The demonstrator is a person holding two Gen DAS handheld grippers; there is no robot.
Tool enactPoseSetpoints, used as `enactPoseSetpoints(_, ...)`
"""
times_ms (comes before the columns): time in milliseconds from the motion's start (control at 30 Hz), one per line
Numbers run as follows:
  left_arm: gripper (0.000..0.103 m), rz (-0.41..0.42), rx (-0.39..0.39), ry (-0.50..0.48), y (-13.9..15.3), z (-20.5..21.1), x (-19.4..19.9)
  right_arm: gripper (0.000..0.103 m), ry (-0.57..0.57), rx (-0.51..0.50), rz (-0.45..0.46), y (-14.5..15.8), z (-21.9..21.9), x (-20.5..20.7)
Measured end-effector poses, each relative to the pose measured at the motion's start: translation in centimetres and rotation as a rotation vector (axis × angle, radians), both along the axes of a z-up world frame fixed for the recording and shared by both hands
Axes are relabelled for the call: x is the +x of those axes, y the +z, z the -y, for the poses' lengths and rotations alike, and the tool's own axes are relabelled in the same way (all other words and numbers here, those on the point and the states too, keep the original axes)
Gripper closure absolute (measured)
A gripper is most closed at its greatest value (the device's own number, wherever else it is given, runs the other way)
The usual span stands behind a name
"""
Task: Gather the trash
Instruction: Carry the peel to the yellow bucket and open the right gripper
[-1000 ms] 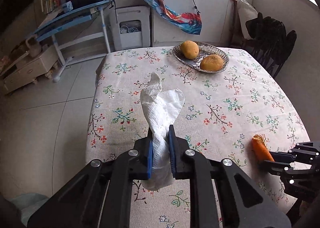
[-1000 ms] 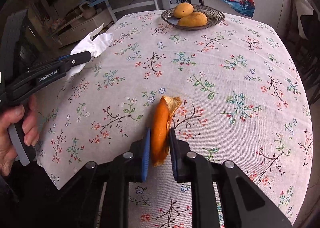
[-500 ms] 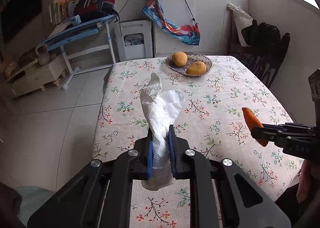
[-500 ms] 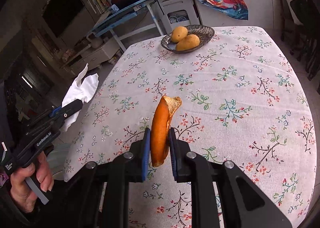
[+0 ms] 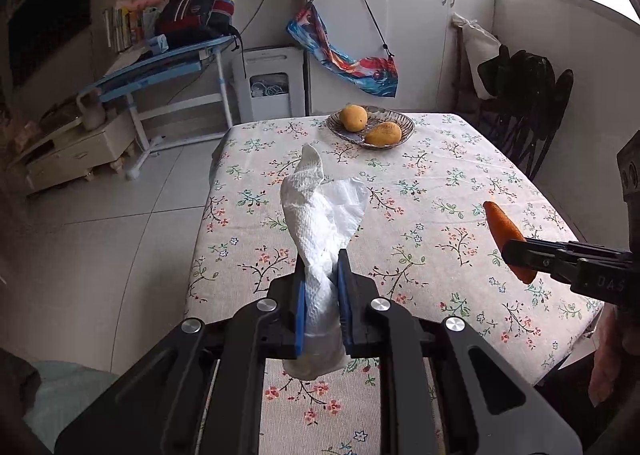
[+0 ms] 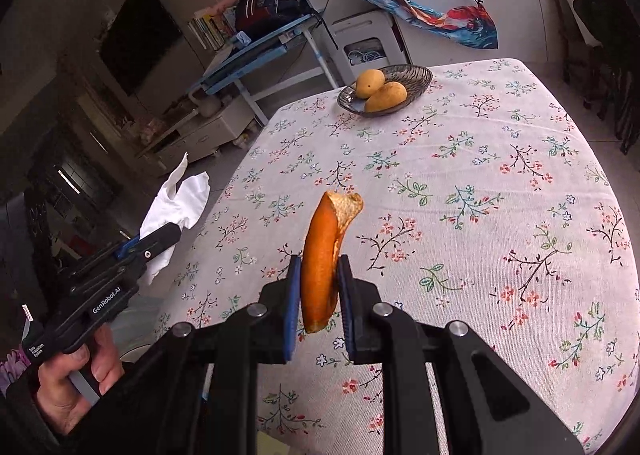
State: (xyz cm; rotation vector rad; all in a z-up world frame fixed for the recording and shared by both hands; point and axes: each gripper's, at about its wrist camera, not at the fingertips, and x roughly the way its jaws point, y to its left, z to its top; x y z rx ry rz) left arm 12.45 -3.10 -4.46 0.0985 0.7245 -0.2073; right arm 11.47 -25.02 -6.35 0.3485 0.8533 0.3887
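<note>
My left gripper (image 5: 322, 283) is shut on a crumpled white paper towel (image 5: 320, 215) and holds it in the air at the table's near left edge. My right gripper (image 6: 318, 283) is shut on an orange fruit peel (image 6: 324, 255) and holds it above the floral tablecloth (image 6: 460, 183). The peel also shows in the left wrist view (image 5: 506, 235), to the right of the towel. The towel shows in the right wrist view (image 6: 176, 203), off the table's left side.
A dark dish (image 5: 370, 127) with two yellow fruits stands at the table's far end. Dark chairs (image 5: 528, 111) stand at the right. A blue desk (image 5: 160, 67), a white bin (image 5: 270, 83) and a low cabinet (image 5: 72, 151) stand beyond on the tiled floor.
Both grippers have risen and drawn back from the table with their loads. The peel has left the tablecloth and now hangs in the air.
</note>
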Motion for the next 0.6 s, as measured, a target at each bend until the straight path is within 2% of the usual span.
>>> enactPoseSetpoints(600, 0.089, 0.029, -0.027, 0.007, 0.1, -0.9, -3.4, 0.084, 0.019, 0.032, -0.006, -0.7, -1.0, -4.2)
